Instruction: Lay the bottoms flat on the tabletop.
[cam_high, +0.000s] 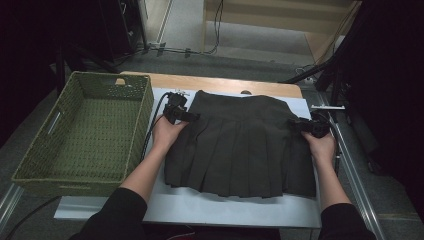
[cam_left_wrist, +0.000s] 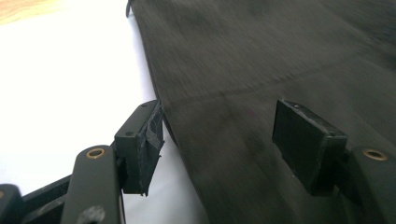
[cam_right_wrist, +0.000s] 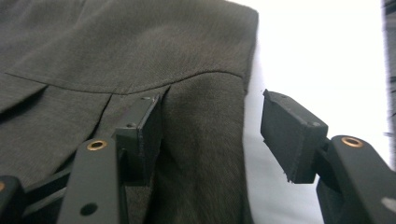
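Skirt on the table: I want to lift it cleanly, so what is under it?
The dark pleated skirt lies flat on a white sheet that covers the wooden table. Whether anything else lies beneath the fabric cannot be seen.

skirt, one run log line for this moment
skirt: flat on white board | left gripper: open, left edge | right gripper: open, right edge | basket: empty

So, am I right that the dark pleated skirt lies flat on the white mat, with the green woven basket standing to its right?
Not quite: the green woven basket stands to the left of the dark pleated skirt, as the high view shows. The skirt does lie flat on the white mat.
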